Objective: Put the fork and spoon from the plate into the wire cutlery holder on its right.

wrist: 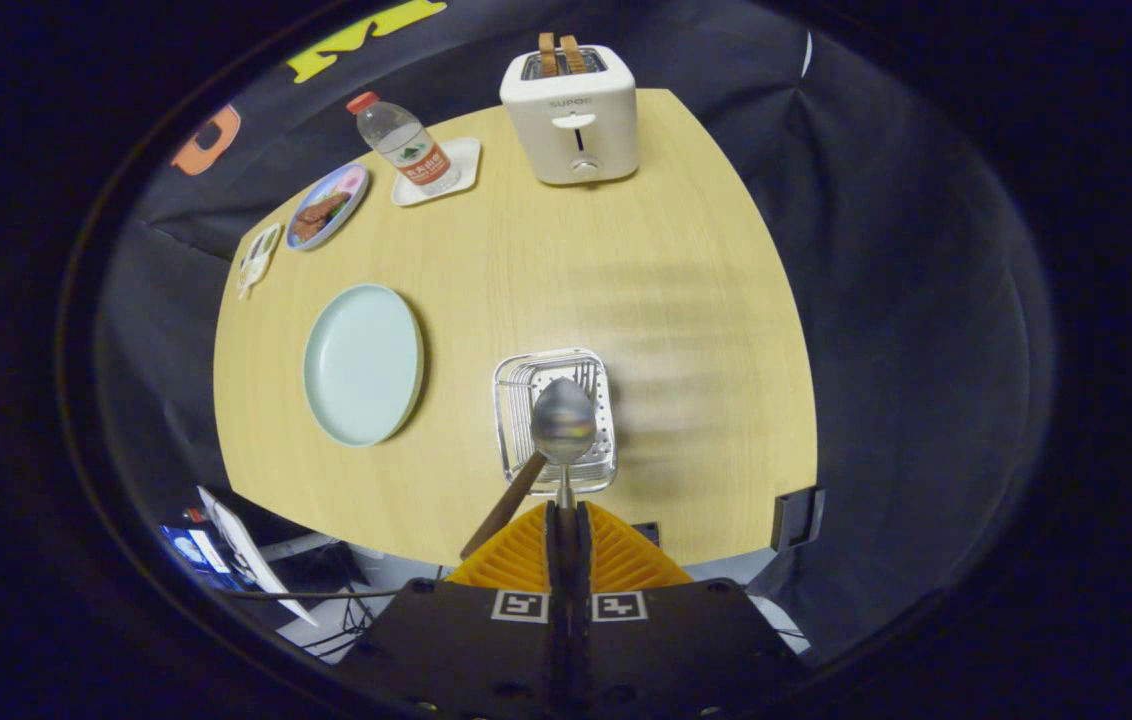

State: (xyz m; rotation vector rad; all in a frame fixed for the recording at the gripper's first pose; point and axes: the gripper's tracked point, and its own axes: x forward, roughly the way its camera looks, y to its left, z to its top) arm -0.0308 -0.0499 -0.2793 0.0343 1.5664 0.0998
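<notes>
Hand-held gripper (566, 515) seen above the near edge of the wooden bench (686, 280), fingers squeezed close together. Clamped on the thin handle of a metal spoon (564, 420), with the spoon's round bowl sticking out ahead of the fingers. Bowl hung right over the wire cutlery holder (516, 385), which stood on the bench just ahead of the fingers. Hard to tell if the spoon touched the holder's wires or floated above them.

A brown wooden handle (506, 505) leaned out of the holder toward the fingers, just beside them. Top end hidden behind the spoon bowl, so could not tell if it was the fork. Far side of the holder partly covered by the spoon too.

Pale blue plate (363, 362) lay on the other side of the holder, near it, bare on top.

Farther back, a white toaster (571, 115) with two slices of bread poking up. Beside it a water bottle (404, 143) with a red cap, on a small white tray (461, 160). Then a small dish (327, 205) with dark food on it, too tiny to name. One more little thing (259, 258) at the bench's edge, too blurry to make out.
</notes>
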